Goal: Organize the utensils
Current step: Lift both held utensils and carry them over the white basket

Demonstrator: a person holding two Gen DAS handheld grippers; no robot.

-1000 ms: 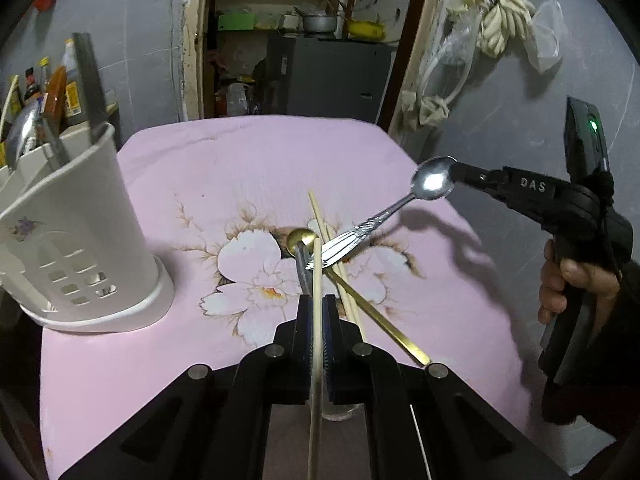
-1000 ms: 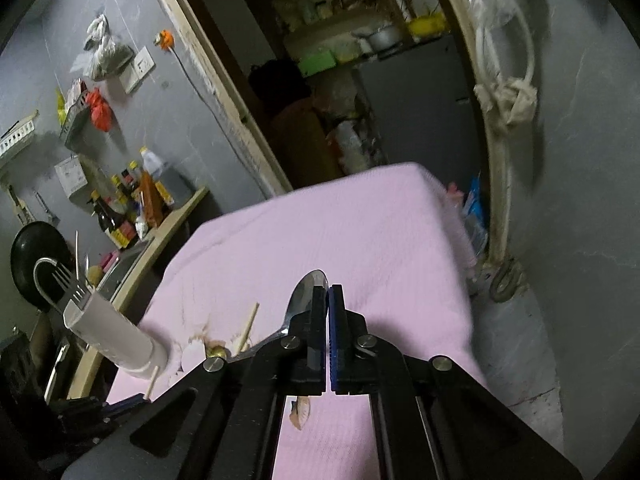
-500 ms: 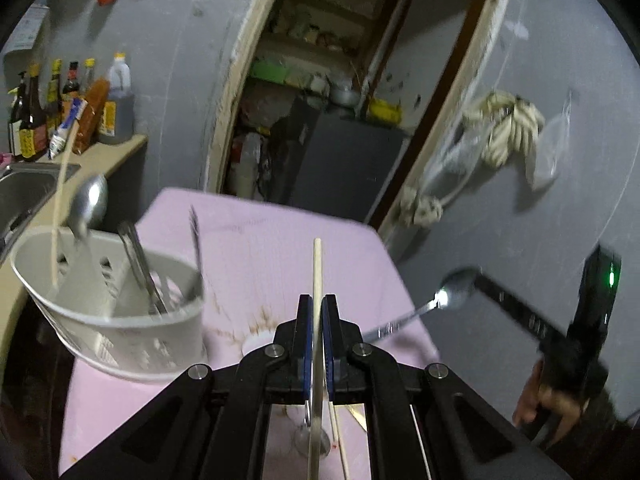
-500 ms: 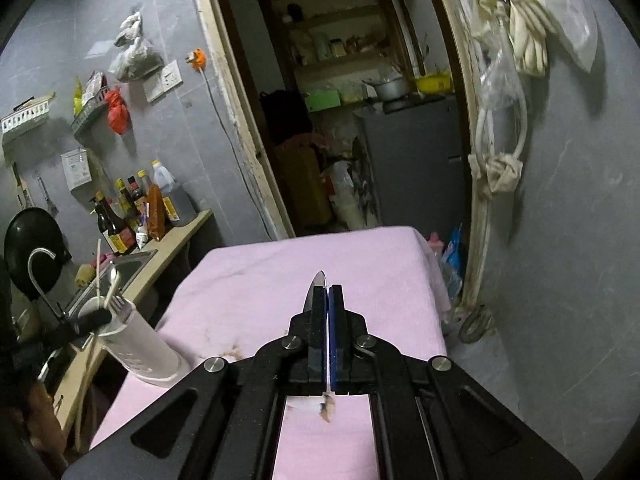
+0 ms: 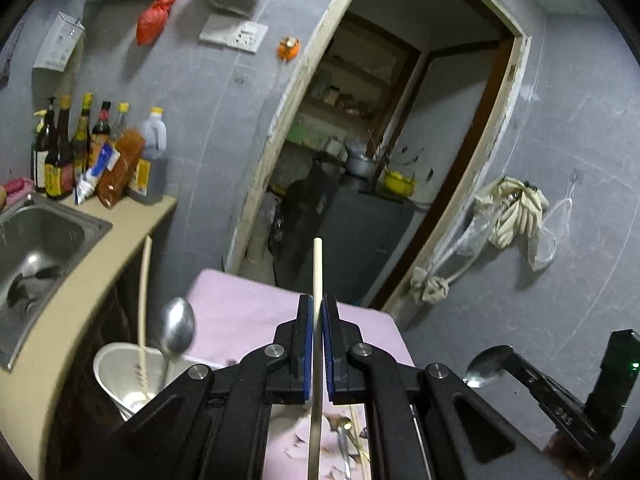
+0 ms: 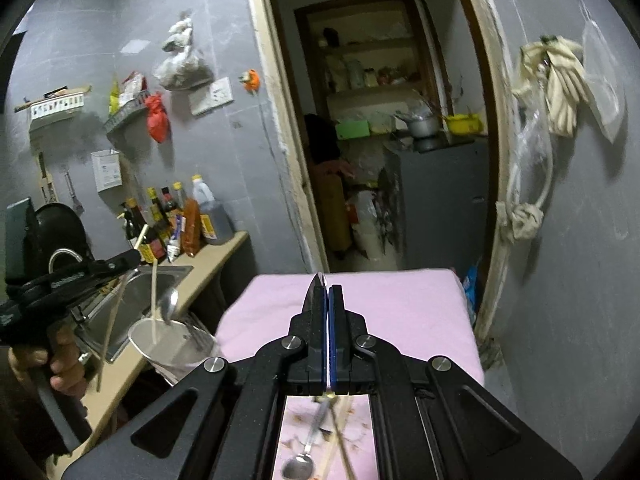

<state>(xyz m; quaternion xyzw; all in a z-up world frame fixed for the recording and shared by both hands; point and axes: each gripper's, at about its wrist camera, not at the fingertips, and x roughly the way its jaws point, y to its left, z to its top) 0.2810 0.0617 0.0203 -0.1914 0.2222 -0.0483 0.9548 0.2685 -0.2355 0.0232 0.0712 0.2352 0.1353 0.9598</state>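
Nearest to you, your left gripper (image 5: 316, 344) is clenched on a wooden chopstick (image 5: 317, 280). It is pinched partway along its length, so the stick runs up past the tips and down under the jaws, roughly upright. That suits a straight drop, end first.

Your right gripper (image 6: 325, 304) is clamped on a spoon (image 5: 486, 364). From its own camera only a sliver of the bowl shows above the pads. From the left camera the bowl sticks out sideways, off to the right and well apart from the chopstick. Held by the bowl end, the handle likely hangs below, ready to go in handle first.

Below both grippers, on the pink cloth (image 6: 400, 312), utensils remain: another spoon (image 6: 304, 456) and what look like chopsticks, blurred.

Next out, the white holder (image 6: 176, 340) sits at the cloth's left edge, by the counter. A spoon and a chopstick already stand in it, leaning on the rim. The chopstick you hold is above and to the right of its mouth in the left view, not yet over it.

Farther, the sink (image 5: 40, 232) and bottles (image 5: 80, 140) line the counter. The doorway is beyond.

Judgement: carry phase. Lower the chopstick in slowly; the holder looks light and could tip.
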